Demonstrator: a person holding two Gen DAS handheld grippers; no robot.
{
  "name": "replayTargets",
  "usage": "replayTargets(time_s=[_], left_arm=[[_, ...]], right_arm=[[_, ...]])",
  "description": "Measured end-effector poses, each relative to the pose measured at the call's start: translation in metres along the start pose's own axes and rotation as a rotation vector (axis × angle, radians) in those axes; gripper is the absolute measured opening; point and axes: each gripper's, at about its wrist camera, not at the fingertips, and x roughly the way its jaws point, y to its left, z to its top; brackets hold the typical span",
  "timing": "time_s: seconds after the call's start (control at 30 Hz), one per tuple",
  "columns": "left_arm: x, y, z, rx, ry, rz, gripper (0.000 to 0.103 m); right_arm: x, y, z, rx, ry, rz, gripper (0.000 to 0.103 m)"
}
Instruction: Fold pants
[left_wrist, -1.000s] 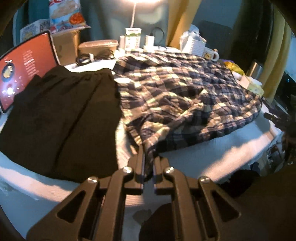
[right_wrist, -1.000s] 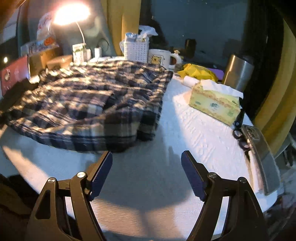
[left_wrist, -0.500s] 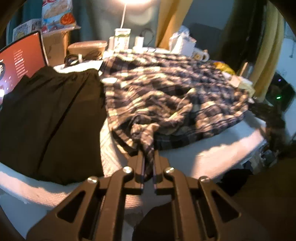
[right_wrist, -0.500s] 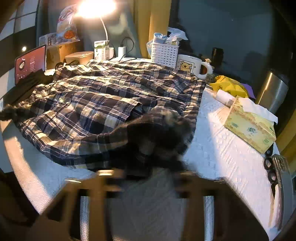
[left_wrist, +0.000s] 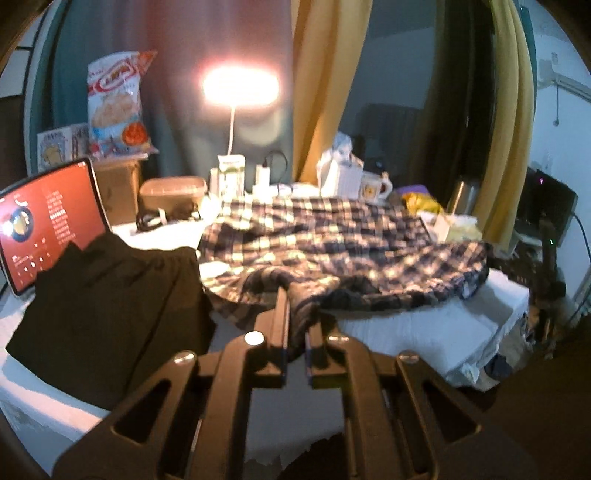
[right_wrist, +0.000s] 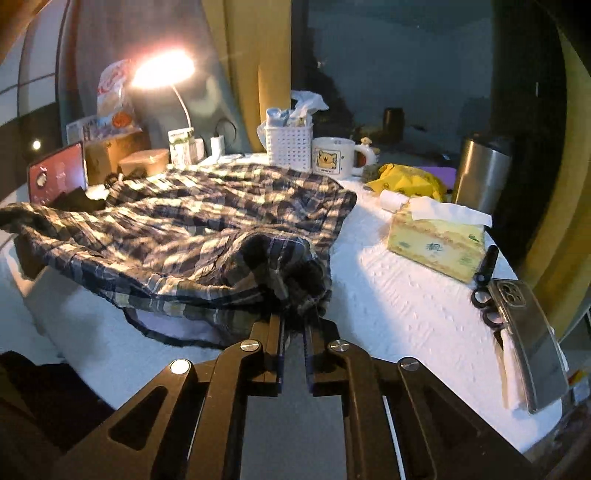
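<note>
The plaid pants (left_wrist: 332, 243) lie spread over the white-covered table (left_wrist: 424, 328), also seen in the right wrist view (right_wrist: 192, 221). My left gripper (left_wrist: 295, 314) is shut on the near left edge of the pants and holds it lifted off the table. My right gripper (right_wrist: 293, 317) is shut on the near right corner of the pants, bunched and raised above the table (right_wrist: 406, 295). The lifted front edge hangs between the two grippers.
A black garment (left_wrist: 110, 306) lies left of the pants, beside a red-screen tablet (left_wrist: 48, 225). A tissue box (right_wrist: 436, 240), scissors (right_wrist: 484, 291), phone (right_wrist: 532, 339), steel flask (right_wrist: 480, 170), mug (right_wrist: 332, 155), white basket (right_wrist: 290, 142) and lit lamp (right_wrist: 162, 70) crowd the back and right.
My right gripper went from open above the table to shut on the pants' corner. Both grippers rose, lifting the front edge of the pants.
</note>
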Motion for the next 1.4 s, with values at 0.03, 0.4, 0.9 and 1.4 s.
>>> replayTargets(time_s=[0.03, 0.4, 0.9, 1.4], left_arm=[[-0.002, 0.0, 0.003, -0.001, -0.016, 0.007, 0.006], [0.004, 0.005, 0.051, 0.034, -0.124, 0.042, 0.006], [0.091, 0.011, 0.131, 0.103, -0.145, 0.043, 0.006], [0.2, 0.02, 0.171, 0.118, -0.052, 0.008, 0.006]], right_arm=[[-0.003, -0.001, 0.0, 0.006, -0.012, 0.01, 0.009], [-0.012, 0.002, 0.032, 0.042, -0.162, 0.033, 0.009], [0.024, -0.039, 0.1, 0.108, -0.241, -0.025, 0.009], [0.098, -0.068, 0.127, 0.138, -0.095, -0.041, 0.007]])
